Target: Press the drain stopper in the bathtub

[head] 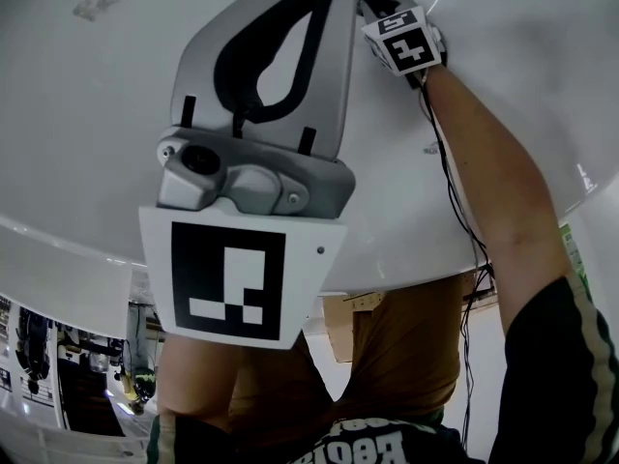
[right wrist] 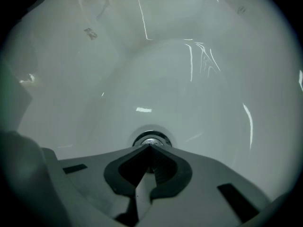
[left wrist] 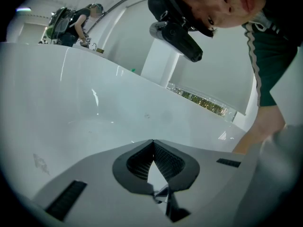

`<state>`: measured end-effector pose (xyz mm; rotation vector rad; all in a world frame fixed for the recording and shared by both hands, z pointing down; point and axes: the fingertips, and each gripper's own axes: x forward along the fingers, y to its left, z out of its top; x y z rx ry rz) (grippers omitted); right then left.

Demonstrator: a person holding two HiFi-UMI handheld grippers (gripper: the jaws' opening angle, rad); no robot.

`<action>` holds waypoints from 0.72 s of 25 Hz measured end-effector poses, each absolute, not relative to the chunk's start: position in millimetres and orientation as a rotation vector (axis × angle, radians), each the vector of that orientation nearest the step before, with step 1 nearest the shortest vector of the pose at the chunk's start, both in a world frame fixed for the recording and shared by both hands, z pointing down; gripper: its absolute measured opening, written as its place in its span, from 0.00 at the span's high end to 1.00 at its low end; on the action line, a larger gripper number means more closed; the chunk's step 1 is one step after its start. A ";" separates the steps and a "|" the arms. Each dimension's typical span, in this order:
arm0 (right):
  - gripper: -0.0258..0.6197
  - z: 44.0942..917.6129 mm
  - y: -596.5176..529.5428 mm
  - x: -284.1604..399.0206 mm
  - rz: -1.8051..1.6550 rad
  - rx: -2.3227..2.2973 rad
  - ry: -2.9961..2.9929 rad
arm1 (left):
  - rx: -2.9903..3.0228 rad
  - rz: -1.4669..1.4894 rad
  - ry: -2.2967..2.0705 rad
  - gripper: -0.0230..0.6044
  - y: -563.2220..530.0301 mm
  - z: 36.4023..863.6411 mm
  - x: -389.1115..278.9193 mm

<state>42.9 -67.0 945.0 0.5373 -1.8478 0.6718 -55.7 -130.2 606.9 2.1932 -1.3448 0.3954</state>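
Indoor hall, white bathtub [right wrist: 213, 79], tall pillar [left wrist: 161, 60]

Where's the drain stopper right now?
In the right gripper view, the drain stopper sits low-centre on the bathtub floor, just beyond the right gripper's closed jaws.

A cardboard box [head: 338, 329] sat on the pale floor [head: 488, 356] at the lower middle of the head view, with a light label on its upper edge. At the lower left of that view stood display panels [head: 34, 356] bearing dark pictures, too small to read. In the left gripper view, a second person [left wrist: 75, 25] wearing a backpack [left wrist: 57, 20] was bent forward at the upper left. A white pillar [left wrist: 163, 60] rose at the upper middle, and a strip of greenery [left wrist: 201, 100] ran to its lower right.
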 end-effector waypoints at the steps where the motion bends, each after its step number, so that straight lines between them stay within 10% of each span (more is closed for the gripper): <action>1: 0.94 945.5 -66.7 42.7 0.657 0.528 -1.843 | 2.201 0.413 -1.340 0.95 -129.6 608.1 -53.3; 18: 0.94 947.9 -69.8 45.2 0.647 0.542 -1.766 | 2.182 0.451 -1.251 0.95 -122.9 620.7 -43.7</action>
